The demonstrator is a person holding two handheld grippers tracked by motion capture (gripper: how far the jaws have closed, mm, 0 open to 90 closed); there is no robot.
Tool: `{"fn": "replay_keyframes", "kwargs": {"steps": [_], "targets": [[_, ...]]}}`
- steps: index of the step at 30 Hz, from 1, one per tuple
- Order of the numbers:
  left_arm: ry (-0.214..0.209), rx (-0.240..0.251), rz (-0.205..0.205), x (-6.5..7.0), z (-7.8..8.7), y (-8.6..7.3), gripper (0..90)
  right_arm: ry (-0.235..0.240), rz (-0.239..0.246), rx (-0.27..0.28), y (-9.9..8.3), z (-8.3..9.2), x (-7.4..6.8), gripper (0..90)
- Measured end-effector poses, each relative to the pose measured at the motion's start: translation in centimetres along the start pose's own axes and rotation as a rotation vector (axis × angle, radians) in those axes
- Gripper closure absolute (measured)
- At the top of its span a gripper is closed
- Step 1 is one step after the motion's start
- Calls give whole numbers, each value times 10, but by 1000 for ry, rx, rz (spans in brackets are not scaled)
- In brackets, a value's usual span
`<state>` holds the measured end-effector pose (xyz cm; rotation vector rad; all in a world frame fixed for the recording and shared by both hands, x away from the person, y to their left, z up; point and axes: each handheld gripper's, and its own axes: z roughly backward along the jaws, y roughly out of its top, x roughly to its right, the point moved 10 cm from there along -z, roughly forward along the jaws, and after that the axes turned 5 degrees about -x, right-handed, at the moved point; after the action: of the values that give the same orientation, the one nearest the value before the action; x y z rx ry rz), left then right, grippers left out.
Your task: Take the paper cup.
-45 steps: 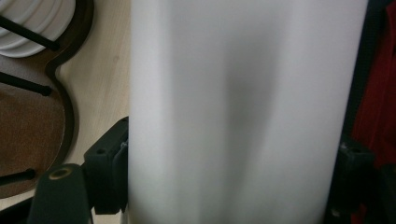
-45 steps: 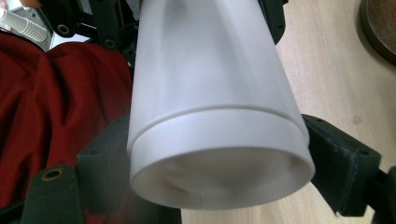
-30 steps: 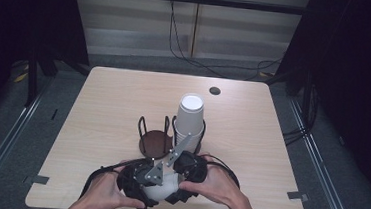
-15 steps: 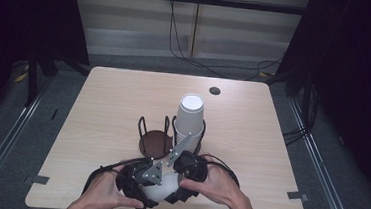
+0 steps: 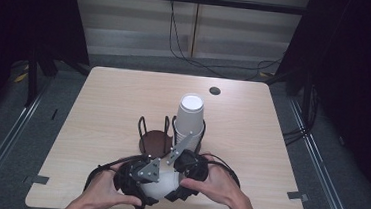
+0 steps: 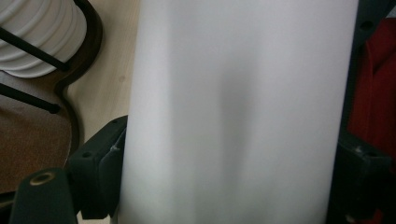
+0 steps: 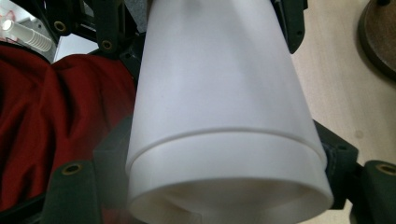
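The left gripper (image 5: 140,181) has just been opening its jaws, and a white paper cup (image 5: 160,182) sits between them. I cannot tell if they squeeze it. The right gripper (image 5: 188,167) has a jaw on each side of that cup, pinching it. Past both grippers, a cup stack (image 5: 190,116) stands in a wire rack (image 5: 144,129).
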<state>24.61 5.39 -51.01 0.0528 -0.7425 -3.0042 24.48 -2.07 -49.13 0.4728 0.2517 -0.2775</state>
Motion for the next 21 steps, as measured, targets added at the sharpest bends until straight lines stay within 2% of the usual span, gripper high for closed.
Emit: {"fn": "replay_keyframes", "kwargs": {"steps": [3,4,7,11,16,21], "targets": [[0,-6,0,0,0,-1,142,-8,5,5,1,-1,0,252],[-7,-2,15,-1,0,-1,139,-14,-2,5,1,-1,0,252],[-6,7,0,-1,0,-2,137,-12,6,5,1,-1,1,252],[25,36,-40,-2,4,-1,138,-12,4,3,1,-1,1,252],[21,85,-54,-2,9,1,139,-2,-1,11,1,3,-1,252],[13,109,-70,-1,14,1,138,0,11,18,1,4,-1,253]]}}
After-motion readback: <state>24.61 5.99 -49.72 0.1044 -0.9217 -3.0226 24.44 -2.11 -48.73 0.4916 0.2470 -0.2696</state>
